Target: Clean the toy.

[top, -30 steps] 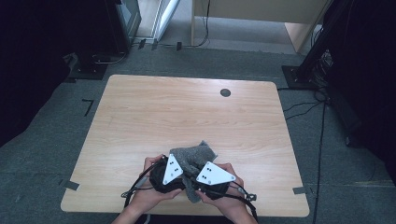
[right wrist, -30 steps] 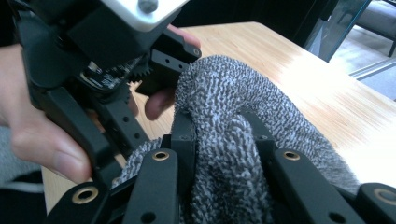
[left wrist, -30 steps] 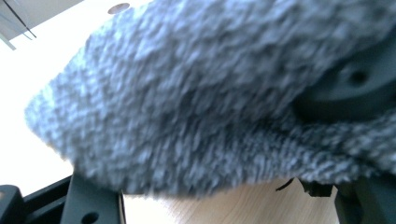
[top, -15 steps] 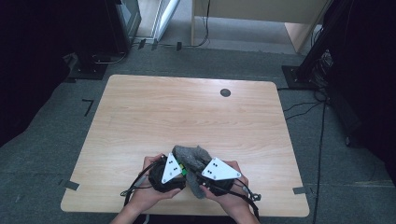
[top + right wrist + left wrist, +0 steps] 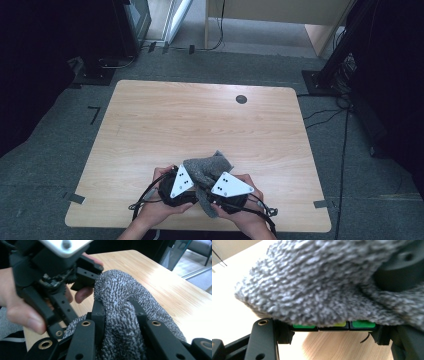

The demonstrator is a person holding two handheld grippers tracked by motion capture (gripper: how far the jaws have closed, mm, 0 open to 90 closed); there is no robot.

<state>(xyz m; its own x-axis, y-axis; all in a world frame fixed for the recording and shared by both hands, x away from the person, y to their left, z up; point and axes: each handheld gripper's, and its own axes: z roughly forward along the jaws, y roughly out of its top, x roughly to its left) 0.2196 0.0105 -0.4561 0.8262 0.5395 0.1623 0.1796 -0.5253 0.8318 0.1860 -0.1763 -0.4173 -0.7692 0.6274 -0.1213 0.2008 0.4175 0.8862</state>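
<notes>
The grey sock (image 5: 207,169) is bunched at the table's (image 5: 150,125) near edge, between both grippers. The left gripper (image 5: 332,326) is clamped on a cube (image 5: 359,324) under it; the right gripper (image 5: 120,322) pinches the sock's fabric, which drapes leftward over the cube.

1. Setting: lab or test room, not a home.
2. Bare light-wood laminate table (image 5: 200,120) with round black cable grommet (image 5: 241,99), on grey carpet floor (image 5: 60,150).
3. Black equipment stands (image 5: 345,45) and loose black cables (image 5: 345,130) lie well beyond the grippers; tape marks (image 5: 75,198) on the floor.
</notes>
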